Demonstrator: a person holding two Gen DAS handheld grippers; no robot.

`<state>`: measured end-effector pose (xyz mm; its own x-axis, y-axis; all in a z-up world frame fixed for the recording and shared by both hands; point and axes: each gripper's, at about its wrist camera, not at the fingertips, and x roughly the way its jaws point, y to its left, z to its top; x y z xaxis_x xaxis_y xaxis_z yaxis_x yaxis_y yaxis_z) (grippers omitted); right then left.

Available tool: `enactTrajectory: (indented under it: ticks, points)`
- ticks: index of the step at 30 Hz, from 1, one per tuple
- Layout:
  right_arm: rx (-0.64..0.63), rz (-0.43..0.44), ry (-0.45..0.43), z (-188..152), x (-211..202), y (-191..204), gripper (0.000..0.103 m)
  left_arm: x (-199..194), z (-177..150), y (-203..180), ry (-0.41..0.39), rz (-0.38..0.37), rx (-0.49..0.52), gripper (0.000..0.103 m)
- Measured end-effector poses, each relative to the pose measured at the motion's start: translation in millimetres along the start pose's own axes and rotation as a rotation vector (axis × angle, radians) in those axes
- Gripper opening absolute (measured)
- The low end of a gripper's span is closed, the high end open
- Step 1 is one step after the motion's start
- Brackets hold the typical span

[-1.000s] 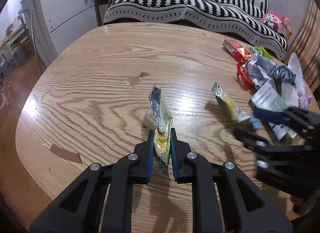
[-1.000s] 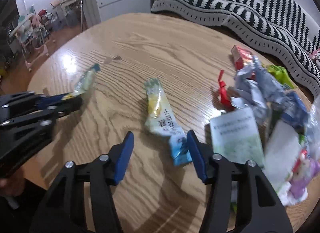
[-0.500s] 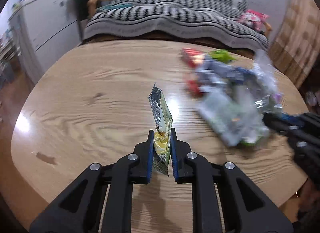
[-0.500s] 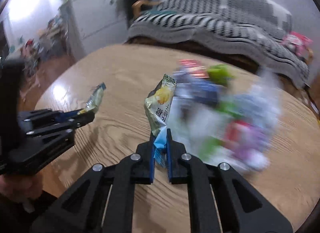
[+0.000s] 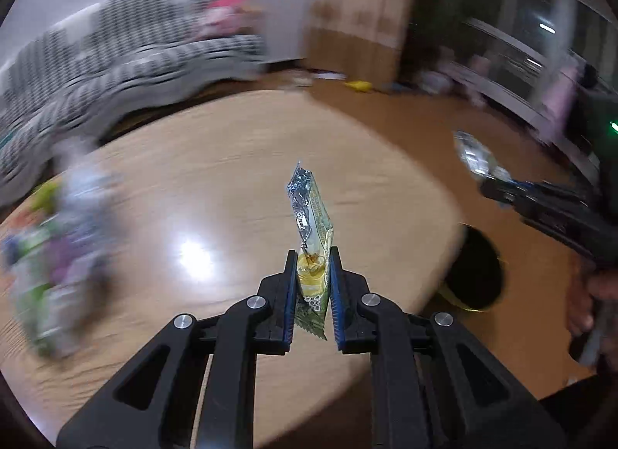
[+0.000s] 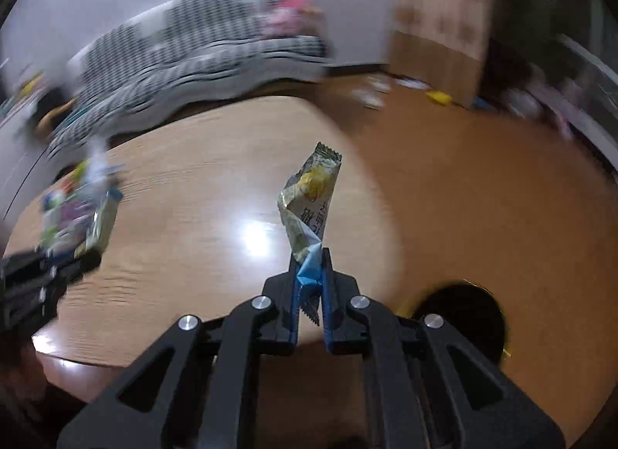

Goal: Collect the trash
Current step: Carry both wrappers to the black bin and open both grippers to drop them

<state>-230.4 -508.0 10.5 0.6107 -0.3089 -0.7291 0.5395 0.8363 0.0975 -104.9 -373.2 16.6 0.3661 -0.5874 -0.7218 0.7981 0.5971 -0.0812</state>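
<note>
From the left wrist, the left tongs point(image 5: 312, 287) squeeze a silver and yellow wrapper point(image 5: 311, 217) standing up above the wooden counter point(image 5: 231, 178). A blurry trash pile point(image 5: 58, 248) lies at the left.

From the right wrist, the right tongs point(image 6: 310, 290) pinch a yellow and blue wrapper point(image 6: 309, 202) above the counter edge, near a black bin point(image 6: 467, 317) on the floor.

Glossy wooden table point(image 5: 231, 178), foil wrapper point(image 5: 303, 194)

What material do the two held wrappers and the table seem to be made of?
Silver-green wrapper: apparently metallised plastic film; mirror-like silver inside, crimped edge. Yellow-blue wrapper: printed plastic film, slightly glossy, creased, with a zigzag seal. Table: wood or wood veneer, glossy; grain lines and a bright lamp reflection.
</note>
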Motion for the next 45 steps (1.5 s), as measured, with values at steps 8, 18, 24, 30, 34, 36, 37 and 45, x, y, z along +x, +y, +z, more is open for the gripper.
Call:
enactTrajectory:
  ticks: [8,18,24,30,34,36,37,45]
  points:
    - [0.242,-0.107,0.071,-47.7,5.1,-168.9,0.01,117.1,-6.3,-175.7,0.106,-0.267,0.158,0.015]
    - [0.309,-0.149,0.14,-65.2,32.4,-230.3,0.01,247.0,-14.8,-226.9,0.277,-0.304,0.176,0.015]
    - [0.312,-0.159,0.159,-65.4,44.4,-230.8,0.01,263.9,-11.3,-236.4,0.299,-0.302,0.162,0.015]
    - [0.331,-0.167,0.159,-65.2,42.8,-233.7,0.01,255.9,-14.3,-247.7,0.277,-0.296,0.186,0.023]
    - [0.348,-0.162,0.176,-69.4,46.3,-236.4,0.01,249.9,-11.9,-250.2,0.243,-0.301,0.19,0.067]
    - [0.356,-0.159,0.186,-71.7,49.0,-238.3,0.01,245.8,-13.8,-250.5,0.235,-0.3,0.202,0.068]
    - [0.364,-0.156,0.192,-72.9,50.5,-239.6,0.01,243.7,-13.0,-251.1,0.229,-0.294,0.209,0.068]
    - [0.398,-0.143,0.232,-79.0,63.5,-244.0,0.01,229.8,-10.9,-249.4,0.198,-0.283,0.227,0.074]
